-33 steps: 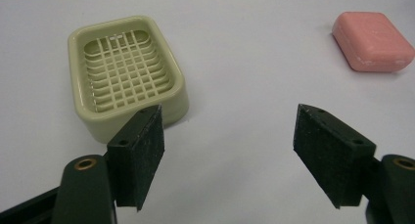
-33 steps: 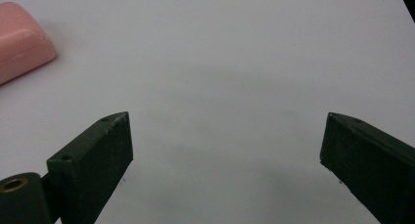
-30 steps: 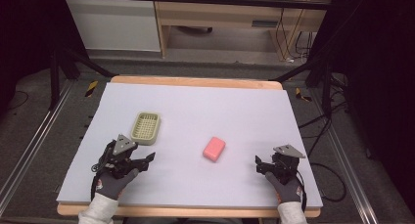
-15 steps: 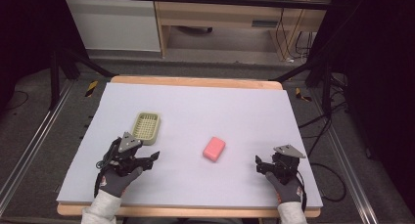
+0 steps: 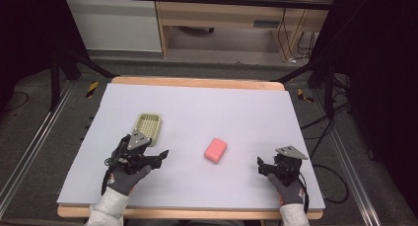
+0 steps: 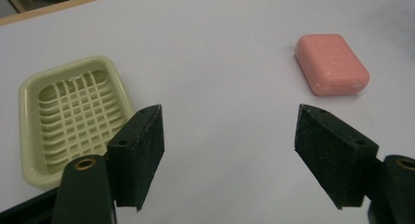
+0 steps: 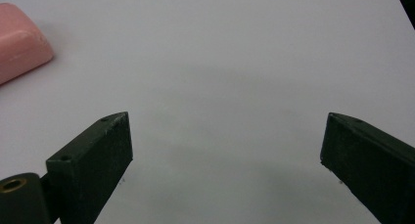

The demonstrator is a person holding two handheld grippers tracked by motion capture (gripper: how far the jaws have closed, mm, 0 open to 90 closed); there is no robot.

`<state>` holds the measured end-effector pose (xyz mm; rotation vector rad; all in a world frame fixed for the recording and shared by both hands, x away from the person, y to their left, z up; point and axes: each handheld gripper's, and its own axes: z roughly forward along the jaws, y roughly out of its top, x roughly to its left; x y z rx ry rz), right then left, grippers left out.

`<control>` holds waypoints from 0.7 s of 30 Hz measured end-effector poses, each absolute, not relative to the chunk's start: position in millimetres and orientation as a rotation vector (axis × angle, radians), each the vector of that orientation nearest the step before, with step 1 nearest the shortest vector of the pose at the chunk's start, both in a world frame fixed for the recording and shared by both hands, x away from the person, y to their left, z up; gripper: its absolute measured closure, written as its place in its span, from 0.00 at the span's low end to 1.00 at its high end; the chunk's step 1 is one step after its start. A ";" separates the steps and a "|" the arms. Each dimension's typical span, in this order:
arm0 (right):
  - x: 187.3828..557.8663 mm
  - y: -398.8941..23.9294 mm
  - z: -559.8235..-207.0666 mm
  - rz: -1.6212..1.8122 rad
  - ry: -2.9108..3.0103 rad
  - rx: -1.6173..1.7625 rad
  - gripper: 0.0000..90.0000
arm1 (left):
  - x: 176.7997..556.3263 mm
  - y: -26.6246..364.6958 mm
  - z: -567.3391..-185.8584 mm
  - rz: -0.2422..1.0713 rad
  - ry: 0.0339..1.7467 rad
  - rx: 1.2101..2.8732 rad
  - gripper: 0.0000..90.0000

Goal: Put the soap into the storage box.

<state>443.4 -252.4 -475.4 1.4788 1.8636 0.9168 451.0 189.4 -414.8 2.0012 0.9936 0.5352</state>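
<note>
my left gripper hangs over the near-left part of the table, jaws wide apart and nothing between them. in the left gripper view the pink soap bar lies ahead and to the right of the jaws, the pale green soap dish just beside my left jaw. on the table the soap lies flat near the middle, well apart from the dish, which sits at the left. my right gripper waits at the near right, jaws apart too, with the soap's corner at the left edge of its view. i'd call this the approach: reaching for the soap. next i need to swing the left gripper right, straddle the bar across its short sides, then close gently, since it looks slippery.
</note>
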 end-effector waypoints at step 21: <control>443.8 -251.4 -475.8 0.907 1.866 1.481 0.06 | 460.4 149.5 -406.6 0.501 0.928 2.045 0.28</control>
